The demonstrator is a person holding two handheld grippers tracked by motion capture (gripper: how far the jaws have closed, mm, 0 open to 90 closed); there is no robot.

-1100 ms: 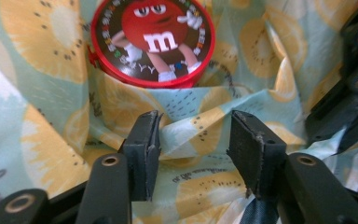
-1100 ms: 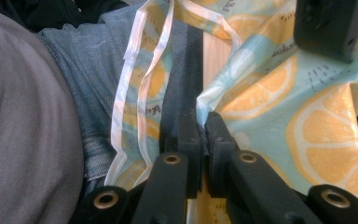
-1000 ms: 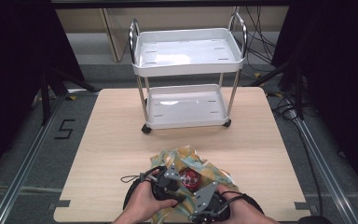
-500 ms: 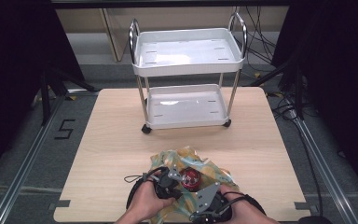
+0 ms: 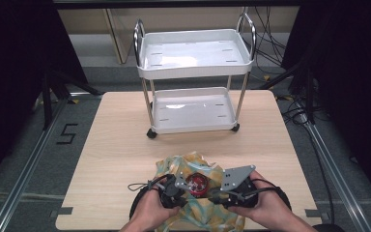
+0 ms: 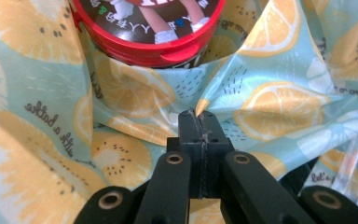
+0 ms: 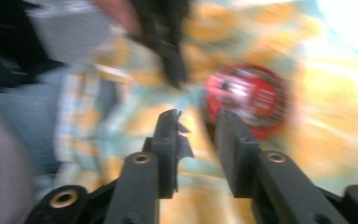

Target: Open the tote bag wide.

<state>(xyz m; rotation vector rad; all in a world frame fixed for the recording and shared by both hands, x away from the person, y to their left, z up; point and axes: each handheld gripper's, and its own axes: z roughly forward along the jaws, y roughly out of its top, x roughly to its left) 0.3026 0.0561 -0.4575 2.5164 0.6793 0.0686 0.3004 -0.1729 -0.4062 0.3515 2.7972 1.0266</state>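
At the near edge of the table [image 5: 116, 145], the left gripper [image 6: 199, 122] has just been closing and its jaws are now pressed together on a fold of the lemon-print bag [image 6: 279, 107], where a second ago they stood apart; the hand itself stays where it was. The right gripper [image 7: 196, 122], which was nearly shut a second ago, has just been opening and now stands with a small gap between its jaws and nothing gripped in that gap; it has also lifted a little off the bag, and its own view is blurred. One red round tin [image 5: 196, 184] sits in the mouth of the bag, between the two grippers, just beyond the left one's tips. Counted, there are two grippers, one bag and one tin. Farther off, at the table's far side, stands one white two-shelf cart [image 5: 193, 72], unmoved, well apart from the bag.
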